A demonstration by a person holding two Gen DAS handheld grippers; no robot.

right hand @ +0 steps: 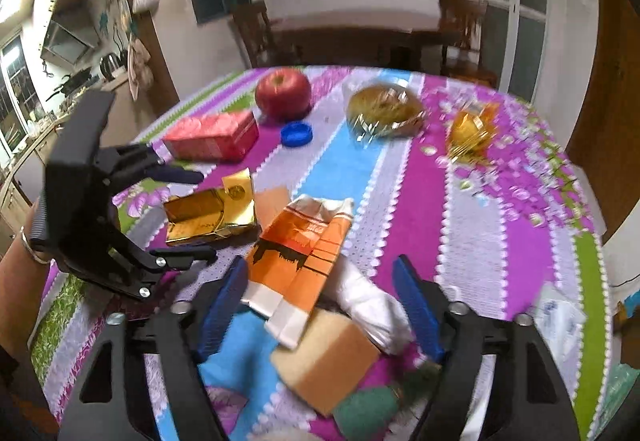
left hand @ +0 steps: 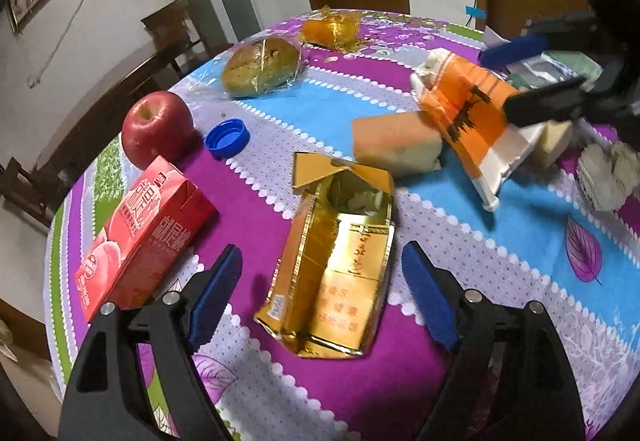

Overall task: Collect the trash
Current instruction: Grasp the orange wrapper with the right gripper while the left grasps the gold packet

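A crushed gold cigarette pack (left hand: pixel 336 265) lies on the table between the blue pads of my left gripper (left hand: pixel 322 297), which is open; neither pad touches it. In the right wrist view that left gripper (right hand: pixel 206 215) straddles the gold pack (right hand: pixel 188 219). An orange-and-white pack (right hand: pixel 296 261) lies tilted over a sponge (right hand: pixel 324 365), between the fingers of my right gripper (right hand: pixel 320 305). One pad is at its left edge and the other stands apart, so that gripper is open. From the left wrist view the right gripper (left hand: pixel 494 83) hovers over the orange pack (left hand: pixel 464 113).
On the striped tablecloth (left hand: pixel 520 241) lie a red apple (left hand: pixel 156 129), a red juice carton (left hand: pixel 144 237), a blue bottle cap (left hand: pixel 226 139), a wrapped bun (left hand: pixel 260 67) and a yellow wrapped item (left hand: pixel 328 29). Crumpled white tissue (right hand: pixel 368 305) lies by the sponge. Chairs stand beyond the table.
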